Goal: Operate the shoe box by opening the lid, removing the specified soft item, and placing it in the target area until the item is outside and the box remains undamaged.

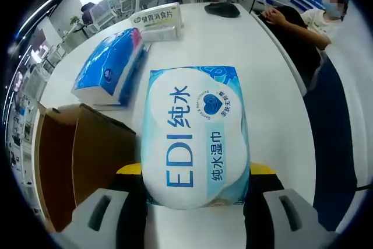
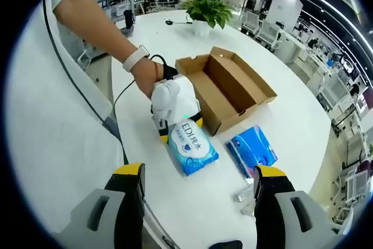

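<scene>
Left gripper [image 1: 195, 193] jaws I see clamped on wet wipes pack [image 1: 195, 135], beside open shoe box [image 2: 224, 88]; right gripper [image 2: 198, 193] jaws apart, holding nothing.

A white worktop [image 2: 291, 115] carries an open cardboard shoe box [image 2: 224, 88], a wipes pack [image 1: 195, 135], a blue tissue pack [image 2: 253, 150] and a potted plant [image 2: 207, 11].

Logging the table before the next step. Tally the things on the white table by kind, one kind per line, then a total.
Wet wipes pack, held in the left tongs: 1
Blue tissue pack: 1
Open cardboard shoe box: 1
Small printed box: 1
Potted plant: 1
Dark computer mouse: 1
Total: 6
</scene>
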`<state>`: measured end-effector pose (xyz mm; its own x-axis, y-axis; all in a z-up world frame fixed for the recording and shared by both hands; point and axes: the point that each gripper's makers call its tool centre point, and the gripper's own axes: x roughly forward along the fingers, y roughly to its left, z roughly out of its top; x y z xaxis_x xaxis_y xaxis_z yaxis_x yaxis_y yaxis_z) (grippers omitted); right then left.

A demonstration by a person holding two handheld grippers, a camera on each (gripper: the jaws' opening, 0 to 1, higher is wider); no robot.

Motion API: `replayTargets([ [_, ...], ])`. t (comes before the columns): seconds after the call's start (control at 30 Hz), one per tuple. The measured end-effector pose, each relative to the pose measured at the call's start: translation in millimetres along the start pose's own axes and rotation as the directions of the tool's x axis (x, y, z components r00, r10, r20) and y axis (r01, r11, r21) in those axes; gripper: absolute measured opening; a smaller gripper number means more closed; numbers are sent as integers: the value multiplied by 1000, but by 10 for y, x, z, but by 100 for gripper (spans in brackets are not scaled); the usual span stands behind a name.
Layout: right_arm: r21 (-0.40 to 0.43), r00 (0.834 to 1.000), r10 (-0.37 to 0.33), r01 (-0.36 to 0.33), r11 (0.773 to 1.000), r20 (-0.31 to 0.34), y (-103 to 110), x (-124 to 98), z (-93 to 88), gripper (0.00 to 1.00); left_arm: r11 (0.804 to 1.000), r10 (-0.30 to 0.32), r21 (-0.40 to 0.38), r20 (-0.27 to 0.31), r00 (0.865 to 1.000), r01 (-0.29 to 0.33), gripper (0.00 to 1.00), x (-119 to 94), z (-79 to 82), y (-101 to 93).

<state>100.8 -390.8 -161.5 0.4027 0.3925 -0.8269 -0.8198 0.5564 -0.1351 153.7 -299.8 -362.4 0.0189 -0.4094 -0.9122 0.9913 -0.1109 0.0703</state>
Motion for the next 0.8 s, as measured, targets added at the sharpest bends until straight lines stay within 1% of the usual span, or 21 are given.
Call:
replayTargets([
  [0.23, 21, 1000, -1, 1, 1000, -3, -17, -22, -103, 77, 1000, 5, -3, 2, 1000, -5, 66, 80, 186, 26],
  [0.33, 28, 1000, -4, 4, 1000, -6, -32, -34, -145, 77, 1000, 4, -2, 4, 1000, -4, 66, 110, 236, 31],
  [0.53, 47, 1000, -4, 3, 999, 4, -43, -40, -190, 77, 1000, 2, 1, 15, 1000, -2, 67, 205, 437, 73],
  [0.67, 57, 1000, -3, 3, 998, 1, -41, -49, -231, 77, 1000, 0, 4, 16, 1000, 0, 67, 242, 534, 104],
  [0.8, 71, 1000, -5, 5, 997, -4, -50, -61, -281, 78, 1000, -3, 10, 18, 1000, 3, 67, 270, 598, 117],
])
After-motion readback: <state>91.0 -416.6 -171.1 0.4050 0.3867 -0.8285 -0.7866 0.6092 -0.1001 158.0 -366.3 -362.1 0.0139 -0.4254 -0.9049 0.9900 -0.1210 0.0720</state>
